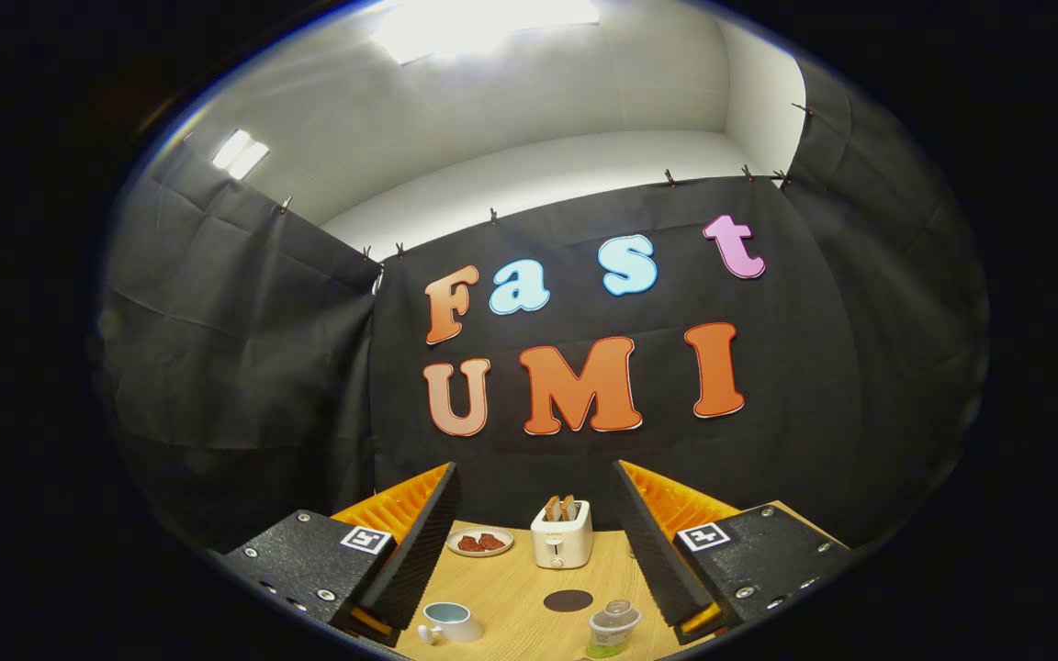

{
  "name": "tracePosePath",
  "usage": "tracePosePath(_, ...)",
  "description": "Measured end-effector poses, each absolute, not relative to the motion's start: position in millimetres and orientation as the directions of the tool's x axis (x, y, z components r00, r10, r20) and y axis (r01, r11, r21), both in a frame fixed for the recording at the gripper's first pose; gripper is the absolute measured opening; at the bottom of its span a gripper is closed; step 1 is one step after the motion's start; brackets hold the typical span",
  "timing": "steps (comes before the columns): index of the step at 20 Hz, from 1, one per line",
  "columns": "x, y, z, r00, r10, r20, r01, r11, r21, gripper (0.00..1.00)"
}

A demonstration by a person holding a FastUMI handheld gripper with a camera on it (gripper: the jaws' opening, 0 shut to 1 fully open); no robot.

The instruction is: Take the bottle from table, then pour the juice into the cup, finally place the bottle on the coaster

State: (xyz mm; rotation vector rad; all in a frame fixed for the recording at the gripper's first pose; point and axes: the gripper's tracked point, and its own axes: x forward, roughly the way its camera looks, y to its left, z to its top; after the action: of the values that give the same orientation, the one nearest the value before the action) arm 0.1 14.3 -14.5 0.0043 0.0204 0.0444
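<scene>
Low in the frame, gripper fingers are hanging apart (empty); descending carelessly risks toppling the bottle.

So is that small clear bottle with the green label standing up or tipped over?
Upright: the small clear bottle with the green label stands on the wooden table, between the open gripper fingers, untouched.

one bottle, one cup, one coaster
</scene>
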Motion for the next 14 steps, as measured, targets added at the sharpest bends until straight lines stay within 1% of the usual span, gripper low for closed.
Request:
tracePosePath(10,-1.8,2.0,-47.6,0.998,0.03,-0.05,-0.03,1.0,-0.002,0.97)
tracePosePath(14,-4.6,1.9,-88.0,0.995,0.042,-0.088,-0.042,0.999,0.001,0.97)
